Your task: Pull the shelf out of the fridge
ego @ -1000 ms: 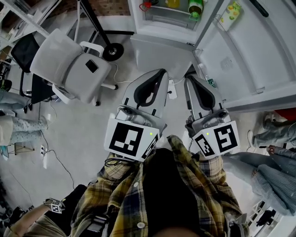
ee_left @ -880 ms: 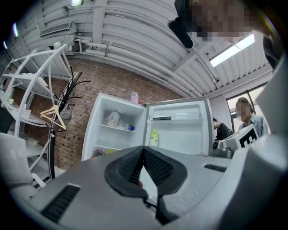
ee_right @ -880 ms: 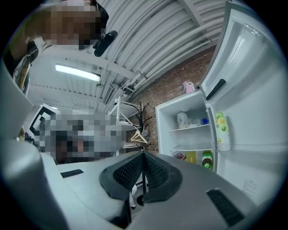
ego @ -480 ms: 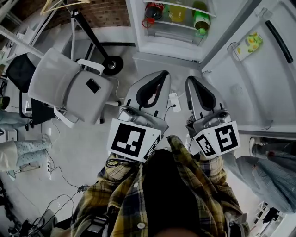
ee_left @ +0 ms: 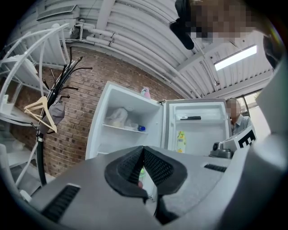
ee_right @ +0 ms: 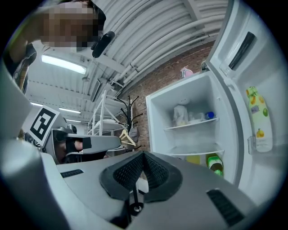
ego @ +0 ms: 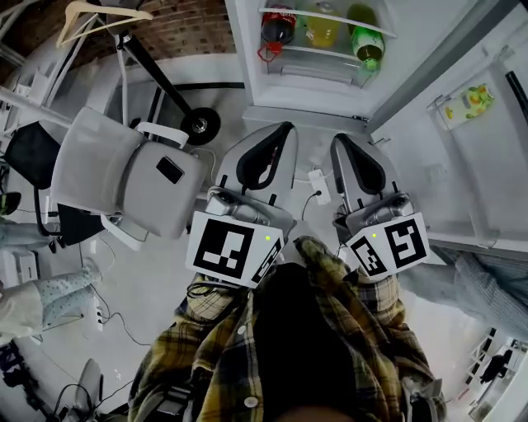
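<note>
The white fridge (ego: pixel 318 78) stands open ahead of me, at the top of the head view. Its lower glass shelf (ego: pixel 323 18) carries a red, a yellow and a green bottle. In the right gripper view two shelves show, the upper shelf (ee_right: pixel 191 125) with bags and the lower shelf (ee_right: pixel 196 152) above the green bottle (ee_right: pixel 215 164). My left gripper (ego: pixel 281 130) (ee_left: pixel 143 149) and right gripper (ego: pixel 341 142) (ee_right: pixel 144 155) point level at the fridge, side by side and short of it. Both have their jaws pressed together with nothing between them.
The fridge door (ego: pixel 462 140) hangs open to the right, with a juice carton (ego: pixel 467 99) in its rack. A grey office chair (ego: pixel 124 169) stands to the left, a coat stand with a hanger (ego: pixel 101 11) behind it. A power strip (ego: pixel 318 183) lies on the floor between the grippers.
Both grippers have moved forward toward the fridge, still side by side and shut. More of the fridge's inside and its bottles has come into the head view.
</note>
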The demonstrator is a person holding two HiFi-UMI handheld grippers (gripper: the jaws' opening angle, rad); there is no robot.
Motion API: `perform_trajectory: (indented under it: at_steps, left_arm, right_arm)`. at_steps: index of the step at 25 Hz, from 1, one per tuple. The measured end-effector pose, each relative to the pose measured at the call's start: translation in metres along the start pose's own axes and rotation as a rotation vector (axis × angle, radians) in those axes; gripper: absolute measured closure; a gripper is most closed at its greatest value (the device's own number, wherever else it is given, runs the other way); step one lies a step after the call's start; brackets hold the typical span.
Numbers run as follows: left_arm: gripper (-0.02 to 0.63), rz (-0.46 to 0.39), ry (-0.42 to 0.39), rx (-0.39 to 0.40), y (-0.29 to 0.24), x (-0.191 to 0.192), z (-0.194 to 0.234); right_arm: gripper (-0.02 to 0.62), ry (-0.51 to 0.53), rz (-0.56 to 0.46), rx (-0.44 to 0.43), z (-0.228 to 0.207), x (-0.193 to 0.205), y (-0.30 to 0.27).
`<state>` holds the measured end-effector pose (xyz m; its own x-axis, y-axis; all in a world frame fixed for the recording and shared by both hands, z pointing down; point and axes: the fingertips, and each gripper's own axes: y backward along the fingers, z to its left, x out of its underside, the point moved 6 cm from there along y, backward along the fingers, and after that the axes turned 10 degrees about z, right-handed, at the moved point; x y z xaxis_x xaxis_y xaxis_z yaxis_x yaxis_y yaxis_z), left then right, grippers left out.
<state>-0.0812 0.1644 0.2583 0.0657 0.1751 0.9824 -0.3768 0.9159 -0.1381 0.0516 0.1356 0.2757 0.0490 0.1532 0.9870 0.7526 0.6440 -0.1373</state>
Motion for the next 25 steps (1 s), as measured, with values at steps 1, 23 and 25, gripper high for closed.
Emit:
perform_trajectory:
  at_steps: [1, 23, 25]
  left_arm:
    - [0.603, 0.002, 0.004, 0.003, -0.002, 0.000, 0.004]
    - [0.603, 0.000, 0.024, 0.041, -0.115, -0.023, 0.065]
    - [0.603, -0.003, 0.018, 0.045, -0.132, -0.028, 0.067]
  right_arm:
    - [0.578, -0.001, 0.005, 0.002, 0.000, 0.000, -0.004]
    - [0.578, -0.021, 0.030, 0.028, -0.084, -0.020, -0.097]
    - [0.578, -0.020, 0.024, 0.031, -0.099, -0.025, -0.104]
